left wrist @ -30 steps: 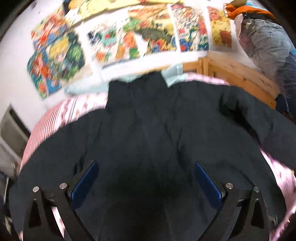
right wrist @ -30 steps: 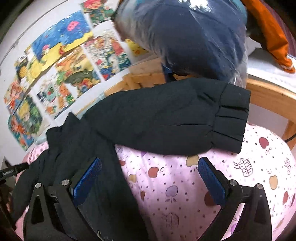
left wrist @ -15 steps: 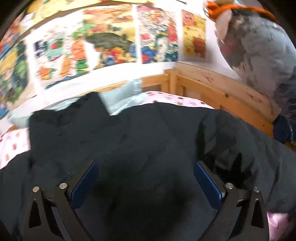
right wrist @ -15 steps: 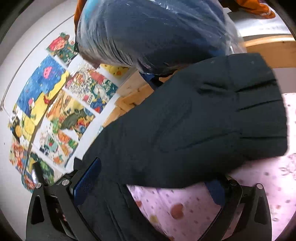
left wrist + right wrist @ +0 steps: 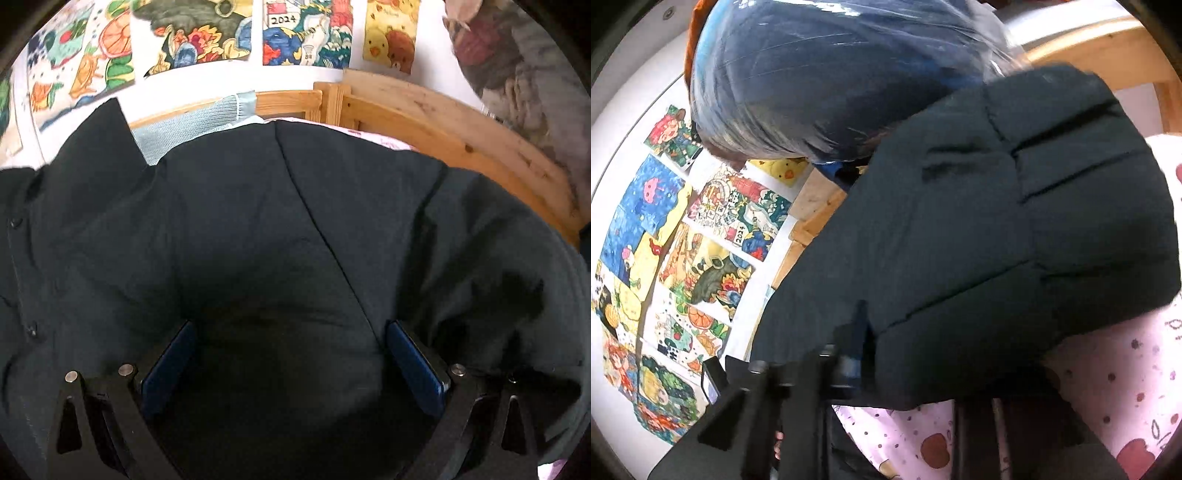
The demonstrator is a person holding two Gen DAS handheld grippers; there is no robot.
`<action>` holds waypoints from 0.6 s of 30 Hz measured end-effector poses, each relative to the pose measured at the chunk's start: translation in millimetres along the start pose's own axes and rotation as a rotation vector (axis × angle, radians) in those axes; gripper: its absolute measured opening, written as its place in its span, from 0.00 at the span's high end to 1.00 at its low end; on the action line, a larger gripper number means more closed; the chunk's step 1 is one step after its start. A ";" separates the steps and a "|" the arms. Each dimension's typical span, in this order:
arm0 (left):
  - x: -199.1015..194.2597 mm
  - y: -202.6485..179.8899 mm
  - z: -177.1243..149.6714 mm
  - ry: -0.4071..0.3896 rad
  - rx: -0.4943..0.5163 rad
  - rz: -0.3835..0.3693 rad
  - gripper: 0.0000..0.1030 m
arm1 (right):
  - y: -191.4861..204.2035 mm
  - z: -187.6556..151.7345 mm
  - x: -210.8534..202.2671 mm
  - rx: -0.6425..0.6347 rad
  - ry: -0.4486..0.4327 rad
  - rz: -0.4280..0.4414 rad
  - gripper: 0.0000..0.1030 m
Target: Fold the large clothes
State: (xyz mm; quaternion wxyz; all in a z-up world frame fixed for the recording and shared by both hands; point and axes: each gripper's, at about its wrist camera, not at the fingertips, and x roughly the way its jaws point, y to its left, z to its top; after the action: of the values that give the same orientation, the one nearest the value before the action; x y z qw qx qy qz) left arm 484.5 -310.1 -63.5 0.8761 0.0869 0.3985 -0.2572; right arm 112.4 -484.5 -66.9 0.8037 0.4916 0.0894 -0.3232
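Observation:
A large dark navy jacket [image 5: 258, 229] lies spread on the bed, its collar [image 5: 92, 147] toward the wall. My left gripper [image 5: 291, 354] is open, its blue pads [image 5: 173, 362] pressed down onto the jacket's shoulder area, with fabric between them. In the right wrist view the jacket's sleeve [image 5: 997, 229] with its gathered cuff fills the frame. My right gripper [image 5: 905, 373] has closed on the sleeve's lower edge; one blue pad [image 5: 857, 332] shows against the fabric, the other finger is hidden behind the sleeve.
A pink sheet with fruit print [image 5: 1126, 387] covers the bed. A wooden bed frame [image 5: 443, 125] runs along the far side. Colourful posters [image 5: 306, 33] hang on the white wall. A plastic-wrapped blue bundle [image 5: 831, 74] sits beyond the sleeve. A light blue knit [image 5: 184, 125] lies by the collar.
My left gripper moved forward and down onto the jacket toward its right shoulder. My right gripper advanced to the sleeve cuff and its jaws closed on the sleeve's edge.

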 end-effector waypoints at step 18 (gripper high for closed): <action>-163.7 145.6 -41.4 -0.248 -0.190 0.038 0.00 | 300.2 -71.9 -0.4 -1.029 0.175 0.537 0.91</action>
State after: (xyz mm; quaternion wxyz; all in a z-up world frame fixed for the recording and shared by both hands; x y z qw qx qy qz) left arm 443.1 -108.8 22.8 0.9276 -0.0213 0.3078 -0.2107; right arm 306.9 -331.0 117.1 0.9824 0.0683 0.1732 0.0184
